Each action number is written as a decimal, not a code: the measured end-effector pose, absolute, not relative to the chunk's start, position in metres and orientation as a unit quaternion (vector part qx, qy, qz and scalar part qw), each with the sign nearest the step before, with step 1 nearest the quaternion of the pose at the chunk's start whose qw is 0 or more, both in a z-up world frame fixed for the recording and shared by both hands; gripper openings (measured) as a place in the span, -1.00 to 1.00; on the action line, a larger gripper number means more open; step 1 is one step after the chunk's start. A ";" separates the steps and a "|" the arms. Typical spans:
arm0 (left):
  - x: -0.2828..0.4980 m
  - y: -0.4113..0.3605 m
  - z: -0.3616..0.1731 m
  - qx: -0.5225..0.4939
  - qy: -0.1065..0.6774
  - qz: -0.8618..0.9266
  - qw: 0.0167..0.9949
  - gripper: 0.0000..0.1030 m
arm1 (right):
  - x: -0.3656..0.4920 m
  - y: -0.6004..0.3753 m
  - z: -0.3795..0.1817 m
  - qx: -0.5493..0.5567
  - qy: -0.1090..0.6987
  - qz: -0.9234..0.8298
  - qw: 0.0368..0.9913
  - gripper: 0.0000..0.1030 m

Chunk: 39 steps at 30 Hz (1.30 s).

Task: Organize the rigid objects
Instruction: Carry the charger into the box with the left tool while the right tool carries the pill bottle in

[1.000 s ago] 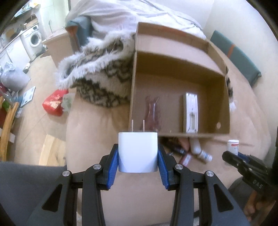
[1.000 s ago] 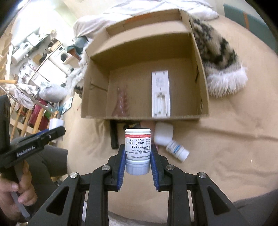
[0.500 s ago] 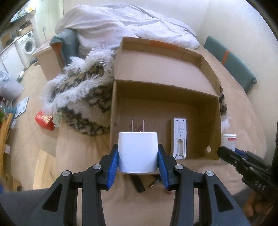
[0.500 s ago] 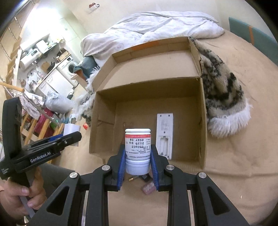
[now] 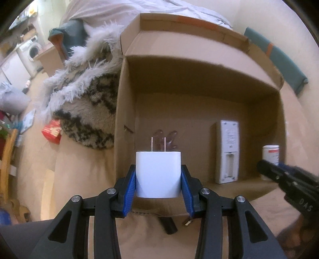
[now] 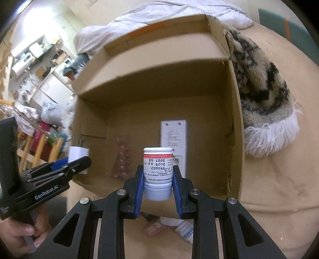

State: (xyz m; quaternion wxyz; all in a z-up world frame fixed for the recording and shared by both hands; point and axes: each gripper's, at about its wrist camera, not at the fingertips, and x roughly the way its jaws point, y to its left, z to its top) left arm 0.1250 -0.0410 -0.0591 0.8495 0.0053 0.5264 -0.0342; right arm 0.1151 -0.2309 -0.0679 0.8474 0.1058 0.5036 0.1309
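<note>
My left gripper (image 5: 158, 184) is shut on a white plug adapter (image 5: 158, 173), its two metal prongs pointing away, just over the near wall of an open cardboard box (image 5: 127, 95). My right gripper (image 6: 157, 188) is shut on a small white pill bottle (image 6: 158, 169) held cap toward me, also at the box's near wall. Inside the box lie a white remote control (image 5: 227, 153) face down and a clear pinkish plastic piece (image 5: 165, 139). In the right wrist view the remote (image 6: 173, 135) lies behind the bottle, and the left gripper (image 6: 77, 163) with the adapter (image 6: 78, 154) shows at the left.
The box rests on a tan bedcover (image 6: 279, 179). A furry patterned blanket (image 5: 87, 95) lies against the box's side. Small items, among them a white bottle (image 6: 184, 229) and a dark object (image 5: 168, 225), lie on the cover before the box. A white duvet (image 6: 159, 14) lies behind.
Both grippers have moved forward and down toward the box, which now fills each view. The loose items in front of the box have slipped beneath the fingers. Both grips are unchanged.
</note>
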 end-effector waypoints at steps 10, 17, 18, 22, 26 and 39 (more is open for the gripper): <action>0.127 -0.038 -0.071 0.004 0.529 -0.021 0.848 -0.26 | 0.125 -0.232 -0.085 0.055 0.515 0.074 0.852 -0.45; 0.128 -0.038 -0.074 0.001 0.538 -0.021 0.843 -0.26 | 0.126 -0.232 -0.091 0.057 0.524 0.070 0.847 -0.45; 0.129 -0.037 -0.075 0.000 0.540 -0.021 0.841 -0.26 | 0.127 -0.231 -0.091 0.057 0.525 0.070 0.846 -0.45; 0.128 -0.037 -0.076 0.000 0.542 -0.022 0.840 -0.26 | 0.127 -0.229 -0.093 0.056 0.528 0.068 0.844 -0.45; 0.127 -0.037 -0.076 0.000 0.543 -0.022 0.839 -0.26 | 0.128 -0.229 -0.093 0.058 0.529 0.069 0.844 -0.45; 0.121 -0.039 -0.077 -0.001 0.545 -0.025 0.838 -0.25 | 0.121 -0.241 -0.064 0.104 0.463 0.087 0.876 0.06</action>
